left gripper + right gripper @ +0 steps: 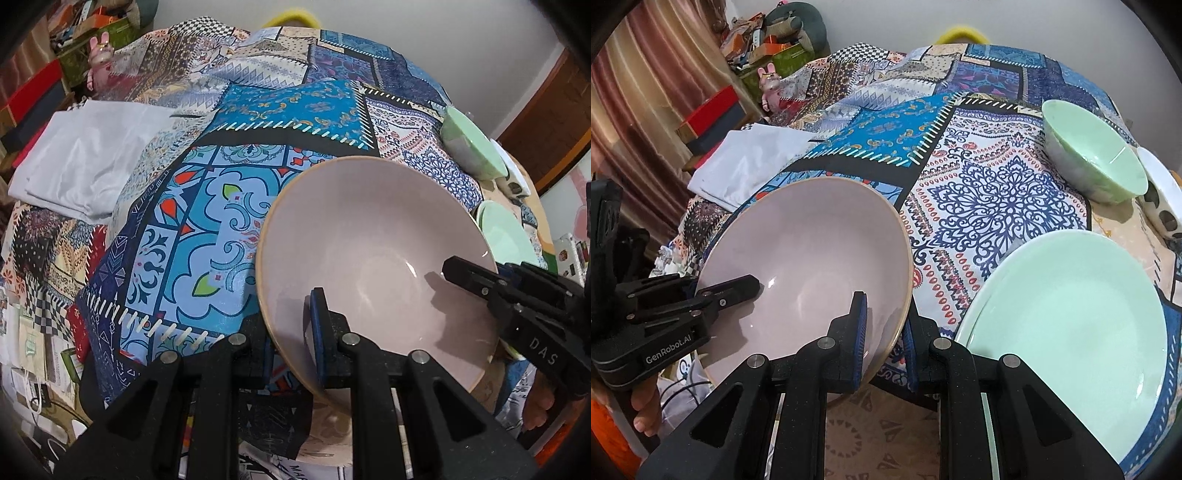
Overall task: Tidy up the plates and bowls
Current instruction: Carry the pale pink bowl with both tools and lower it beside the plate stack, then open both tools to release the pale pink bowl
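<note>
Left tongs clamped on the near-left rim of the pink bowl, one blue pad inside the wall, the other outside. Right tongs clamped on the opposite rim of the same bowl, likewise one pad inside, one outside; both tongs point steeply down. Bowl is wide, pale pink with a tan edge, empty, held between the two tongs over the patchwork tablecloth; whether its base touches the cloth cannot be told. A hand shows under the right tongs' handle. Just right of the bowl, a mint-green plate lies flat on the worktop. Farther back right, a mint-green bowl stands upright, with a white dish with dark spots just beside it. Back left on the cloth, a folded pale grey fabric. Beyond the worktop's far left edge, stacked boxes and a pink rabbit figure.
</note>
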Available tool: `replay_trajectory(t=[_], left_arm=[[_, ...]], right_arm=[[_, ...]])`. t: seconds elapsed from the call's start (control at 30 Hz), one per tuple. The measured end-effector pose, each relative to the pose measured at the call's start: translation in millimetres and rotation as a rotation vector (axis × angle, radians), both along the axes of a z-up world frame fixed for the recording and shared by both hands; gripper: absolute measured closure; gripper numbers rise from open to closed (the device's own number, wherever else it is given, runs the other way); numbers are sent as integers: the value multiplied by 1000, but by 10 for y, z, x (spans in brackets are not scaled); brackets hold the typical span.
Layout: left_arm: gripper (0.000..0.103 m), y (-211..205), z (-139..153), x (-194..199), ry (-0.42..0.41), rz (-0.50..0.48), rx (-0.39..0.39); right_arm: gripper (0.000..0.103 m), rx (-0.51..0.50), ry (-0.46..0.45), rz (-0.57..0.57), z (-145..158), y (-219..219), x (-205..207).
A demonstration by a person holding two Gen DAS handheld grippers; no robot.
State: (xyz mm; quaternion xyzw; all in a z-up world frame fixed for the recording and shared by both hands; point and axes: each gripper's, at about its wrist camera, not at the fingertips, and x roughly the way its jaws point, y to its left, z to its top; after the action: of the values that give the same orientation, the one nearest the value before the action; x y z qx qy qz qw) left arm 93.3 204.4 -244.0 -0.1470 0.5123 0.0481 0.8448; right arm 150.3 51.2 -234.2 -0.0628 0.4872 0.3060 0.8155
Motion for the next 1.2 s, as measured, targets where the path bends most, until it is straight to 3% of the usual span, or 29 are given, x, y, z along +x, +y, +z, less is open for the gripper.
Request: replay_trajectory(t=[0.17,0.37,0.53,0.6,0.77,0.93,1.0,1.1,1.2], left_arm=[[86,-1,-1,-5,8,3,-6],[85,-27,121,-62,-10,9,39],[70,-49,316,-123,-49,21,61],[63,-85,448,-153,-83,26,73],[54,-234,737,-163,-150,10,95],[37,-435,1015,-129,-229,-11,118],[31,-522,1114,-97,-261,-19,125],[20,-651,1244,-5,-311,-32,128],[17,-765,1305,107,-334,-45,148]], right_arm=[[84,4,-16,1,45,-14,-16],[81,31,-51,-10,217,-152,-45],[71,52,-117,-27,436,-300,-92],[59,57,-149,-43,522,-374,-106],[50,94,-206,-96,738,-648,-79],[42,100,-272,-147,897,-905,-39],[33,93,-299,-166,929,-983,-16],[31,80,-326,-200,946,-1130,38],[30,86,-311,-229,924,-1289,154]])
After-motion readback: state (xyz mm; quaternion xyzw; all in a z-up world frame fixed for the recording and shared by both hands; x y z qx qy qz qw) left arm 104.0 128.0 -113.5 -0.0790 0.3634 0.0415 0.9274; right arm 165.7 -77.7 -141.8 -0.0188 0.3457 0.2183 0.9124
